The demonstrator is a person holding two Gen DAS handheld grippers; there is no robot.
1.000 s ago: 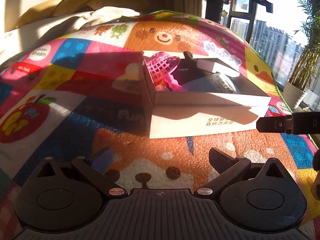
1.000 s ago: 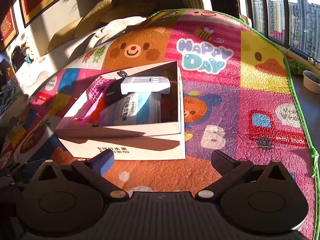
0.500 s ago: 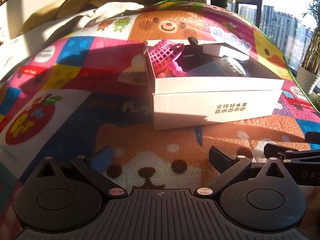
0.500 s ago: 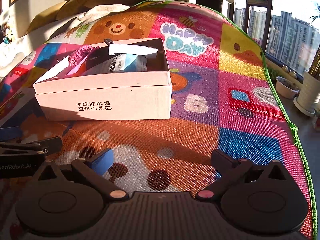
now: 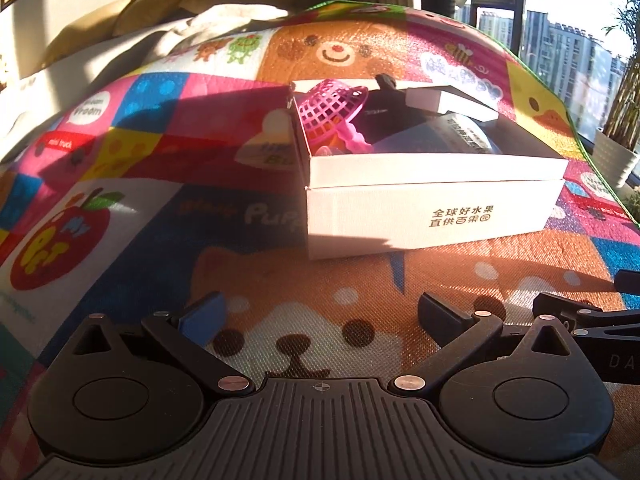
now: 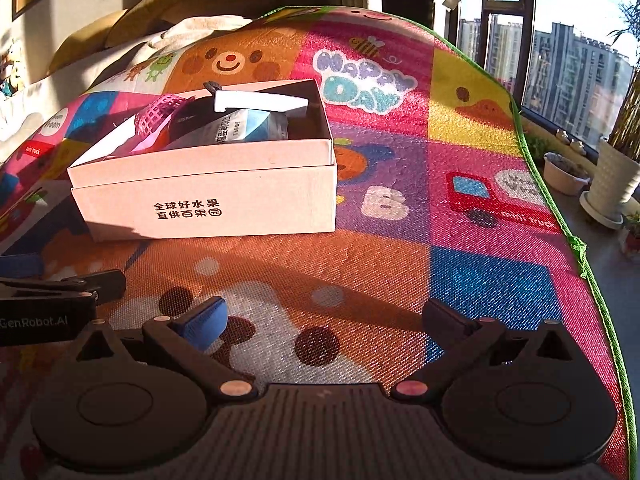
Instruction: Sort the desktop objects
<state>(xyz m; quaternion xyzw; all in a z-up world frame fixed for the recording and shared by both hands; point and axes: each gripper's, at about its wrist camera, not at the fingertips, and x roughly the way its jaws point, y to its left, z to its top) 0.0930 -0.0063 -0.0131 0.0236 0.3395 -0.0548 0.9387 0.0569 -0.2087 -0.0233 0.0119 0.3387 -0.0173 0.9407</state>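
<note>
- A bright play mat with cartoon pictures covers the floor. On its left side there is a red apple picture.
- The left gripper sits low over the mat, above a brown dog face. Its two fingers are spread wide apart. It holds nothing. One finger has a blue pad.
- A white cardboard box stands on the mat, a little way in front of both grippers. It has dark writing on its front side. Its top is open.
- Inside the box, at the left end, is a pink net scoop. It sticks up over the rim.
- Beside the scoop is something dark and round, but I cannot tell what it is.
- A blue and white packet lies in the middle of the box.
- A small white box lies tilted on top of the other things, toward the back.
- The right gripper is just beside the left one, low over the mat too. Its fingers are also wide apart, and nothing is between them.
- To the right of the box the mat shows a letter B and a red mini truck.
- Past the mat's green edge stand white plant pots by a big window.
</note>
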